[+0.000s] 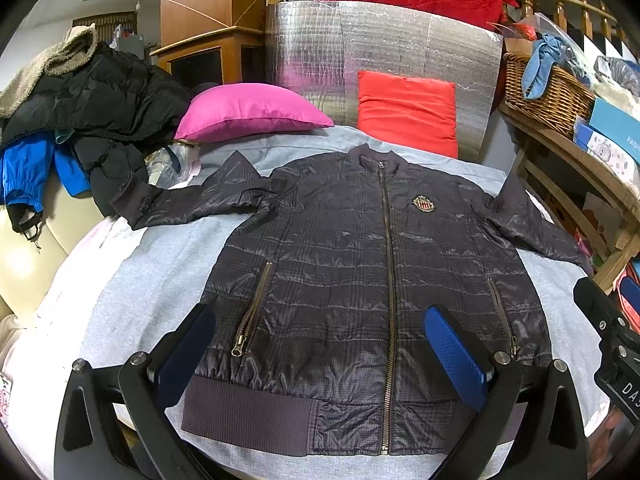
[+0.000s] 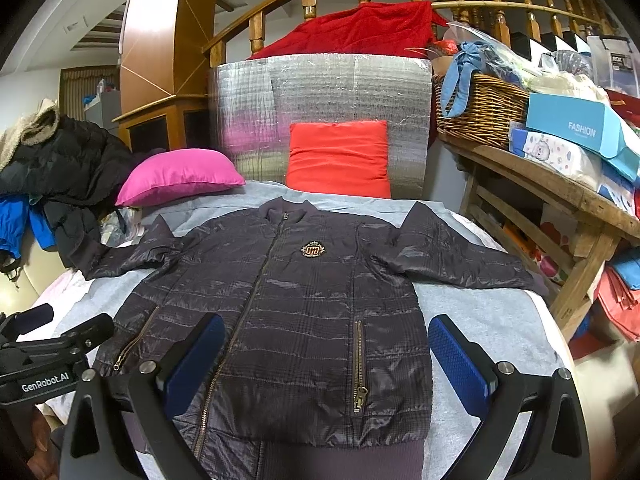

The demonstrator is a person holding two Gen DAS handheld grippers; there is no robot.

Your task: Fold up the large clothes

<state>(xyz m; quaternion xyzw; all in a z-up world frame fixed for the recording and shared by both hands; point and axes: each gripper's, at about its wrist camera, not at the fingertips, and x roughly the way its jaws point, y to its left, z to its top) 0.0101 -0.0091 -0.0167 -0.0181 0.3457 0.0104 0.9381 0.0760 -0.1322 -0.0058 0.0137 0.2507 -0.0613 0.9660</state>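
Right now the dark quilted jacket (image 1: 360, 272) lies flat and zipped, front up, on the grey sheet (image 1: 152, 280), collar toward the orange cushion (image 1: 408, 112) and both sleeves spread outward. My left gripper (image 1: 324, 356) hangs above the hem with its blue pads (image 1: 456, 356) spread wide and nothing between them; my right gripper (image 2: 324, 360) is likewise agape over the lower right panel, holding nothing. No fold is started yet, I judge. The shell looks slick and puffy, so I expect a shallow pinch could slide off or catch only the top layer, leaving the back panel behind and the fold crooked. The left sleeve (image 1: 192, 204) ends close against the pile of dark coats (image 1: 100, 120), so dragging it inward might snag them. The right sleeve (image 2: 460, 256) reaches the bed's edge and could slip off.
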